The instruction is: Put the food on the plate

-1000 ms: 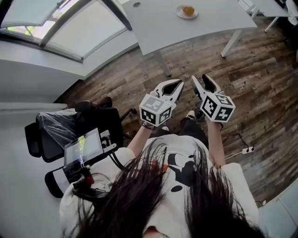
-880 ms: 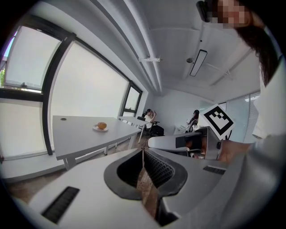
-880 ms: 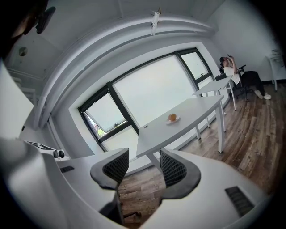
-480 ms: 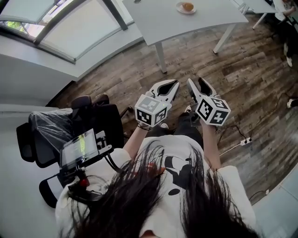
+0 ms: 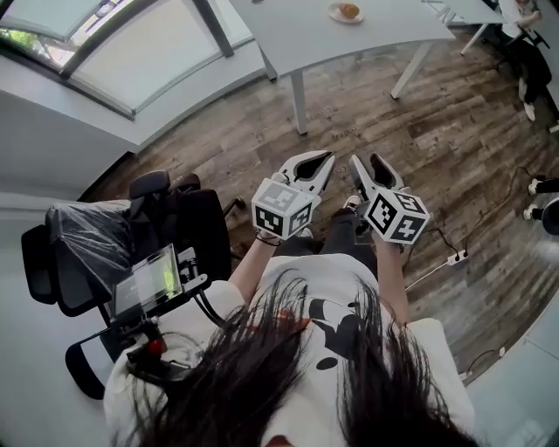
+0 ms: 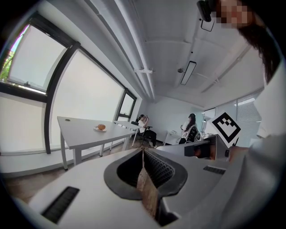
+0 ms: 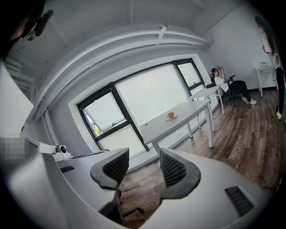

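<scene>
Currently both grippers are held side by side in front of the person's body, well apart from the white tabletop [image 5: 306, 35] at the top of the head view. Left gripper [image 5: 327, 160]: jaws pressed together, the pads meeting along one seam in the left gripper view, nothing pinched. Right gripper [image 5: 366, 165]: jaws spread, with floor showing through the gap between the ribbed pads [image 7: 172, 167] in the right gripper view, nothing between them. The food [image 5: 349, 10], a small round orange-brown piece, sits on a small plate [image 5: 335, 15] on the tabletop, toward its far side. Between the grippers and the tabletop lies a stretch of wooden floor [image 5: 454, 157]. The nearest table leg [image 5: 299, 100] stands roughly on the line from the left gripper to the plate, and a second leg [image 5: 409, 70] slants to the right of it. On the person's left is a black office chair [image 5: 179, 218], touching or just beside a seat wrapped in clear plastic [image 5: 87, 240]. Near those is a small lit screen [image 5: 148, 281] on a stand with cables. On the right a white power strip [image 5: 452, 258] lies on the floor with its cord trailing. A large window [image 5: 113, 52] runs along the wall beside the tabletop. Further back, the right gripper view shows a second table [image 7: 203, 92] and a seated person [image 7: 219, 80].
</scene>
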